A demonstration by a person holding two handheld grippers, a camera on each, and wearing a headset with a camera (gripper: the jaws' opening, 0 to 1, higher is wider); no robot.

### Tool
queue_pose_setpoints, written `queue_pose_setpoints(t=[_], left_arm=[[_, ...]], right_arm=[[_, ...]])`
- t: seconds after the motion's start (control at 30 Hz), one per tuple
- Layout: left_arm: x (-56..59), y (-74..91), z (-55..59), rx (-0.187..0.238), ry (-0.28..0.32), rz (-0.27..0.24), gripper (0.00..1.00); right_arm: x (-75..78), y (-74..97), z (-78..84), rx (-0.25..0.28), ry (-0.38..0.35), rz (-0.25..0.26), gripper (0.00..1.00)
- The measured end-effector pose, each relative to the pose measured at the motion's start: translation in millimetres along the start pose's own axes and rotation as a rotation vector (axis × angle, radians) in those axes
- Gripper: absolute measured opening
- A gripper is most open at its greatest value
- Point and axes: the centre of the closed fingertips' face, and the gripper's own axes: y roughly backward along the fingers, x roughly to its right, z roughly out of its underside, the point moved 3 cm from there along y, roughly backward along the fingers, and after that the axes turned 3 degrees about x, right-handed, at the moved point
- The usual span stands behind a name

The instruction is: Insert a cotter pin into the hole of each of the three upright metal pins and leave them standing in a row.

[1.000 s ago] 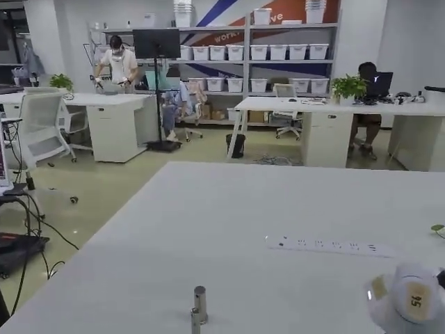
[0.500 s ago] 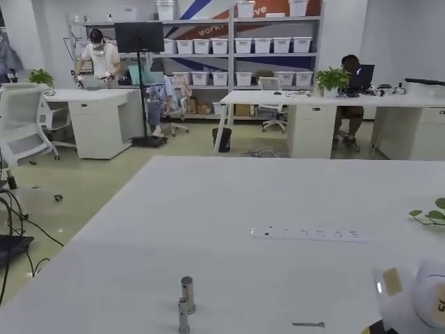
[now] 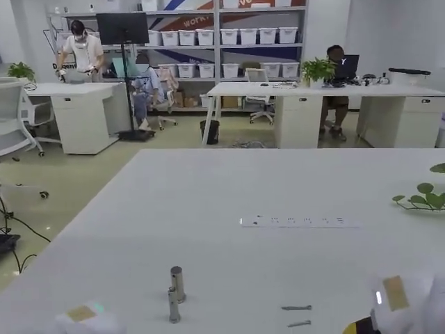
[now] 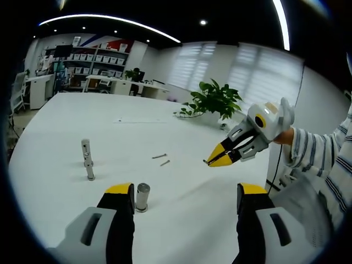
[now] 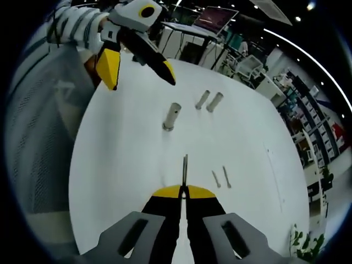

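Metal pins (image 4: 142, 197) on table (image 4: 181, 126), open surface around, right gripper (image 5: 184, 190) clamping cotter pin (image 5: 185, 168), left gripper (image 4: 184, 192) gaping

The white desk (image 3: 208, 202) lies bare between the long white power strip (image 3: 299, 222) and two upright grey metal pins (image 3: 178, 284) standing close together. Two loose thin cotter pins (image 3: 297, 307) lie flat to the right of them. A third short metal pin (image 4: 142, 197) stands just beside one jaw of the left gripper (image 4: 185, 190), whose wide gap is otherwise free. The right gripper (image 5: 185, 190), pinched on a third cotter pin (image 5: 185, 165), hangs over the desk's right side.
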Motion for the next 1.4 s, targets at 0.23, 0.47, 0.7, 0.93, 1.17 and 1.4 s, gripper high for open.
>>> queue_pose_setpoints(t=[0.23, 0.47, 0.7, 0.93, 1.17, 1.4], left_arm=[[8.1, -8.3, 3.9, -0.018, 0.027, 0.041, 0.69], [23.4, -17.4, 6.2, -0.05, 0.122, 0.105, 0.51], [34.1, -29.5, 2.6, -0.048, 0.208, 0.142, 0.39], [40.7, -34.0, 11.3, -0.09, 0.258, 0.171, 0.23], [41.1, -38.1, 15.5, -0.131, 0.294, 0.182, 0.14], [41.8, -41.7, 18.9, -0.178, 0.299, 0.194, 0.06]], right_arm=[[-11.5, 2.6, -14.4, 0.038, 0.035, 0.031, 0.02], [-20.5, 6.3, -30.1, 0.081, 0.047, 0.067, 0.02], [-31.0, 3.4, -35.8, 0.094, 0.061, 0.065, 0.02], [-39.8, 2.1, -38.5, 0.108, 0.066, 0.059, 0.02], [-46.5, 3.5, -40.5, 0.115, 0.069, 0.05, 0.02], [-47.3, 4.7, -42.0, 0.117, 0.075, 0.056, 0.02]])
